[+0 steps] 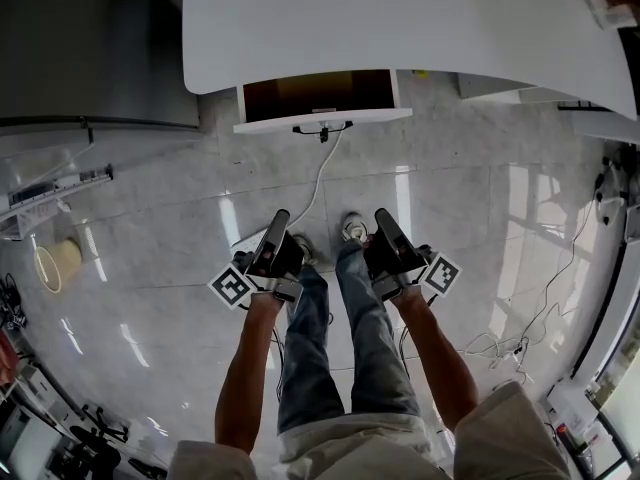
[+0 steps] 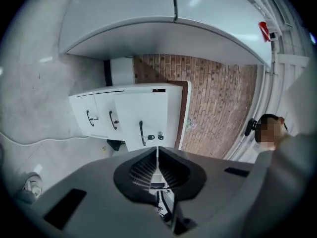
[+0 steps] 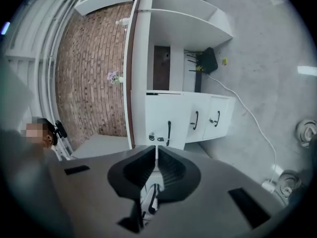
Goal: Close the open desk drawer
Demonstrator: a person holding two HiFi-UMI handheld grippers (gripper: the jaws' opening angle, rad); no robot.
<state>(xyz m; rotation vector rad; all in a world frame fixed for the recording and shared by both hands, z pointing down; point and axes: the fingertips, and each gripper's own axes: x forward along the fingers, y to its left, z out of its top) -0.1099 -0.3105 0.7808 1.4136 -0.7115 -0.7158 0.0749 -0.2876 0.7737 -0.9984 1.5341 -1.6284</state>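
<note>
The open drawer (image 1: 318, 96) juts from under the desk's (image 1: 400, 18) front edge. Well short of it, over the floor, the left gripper (image 1: 280, 220) and right gripper (image 1: 383, 218) point toward it, both clenched on nothing. Their cubes (image 1: 231, 285) carry black-and-white square markers.

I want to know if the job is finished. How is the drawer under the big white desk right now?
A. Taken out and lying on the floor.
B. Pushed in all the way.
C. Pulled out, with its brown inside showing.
C: in the head view the white desk drawer with the dark handle sticks out from under the white desk top, so its brown inside shows from above.
</note>
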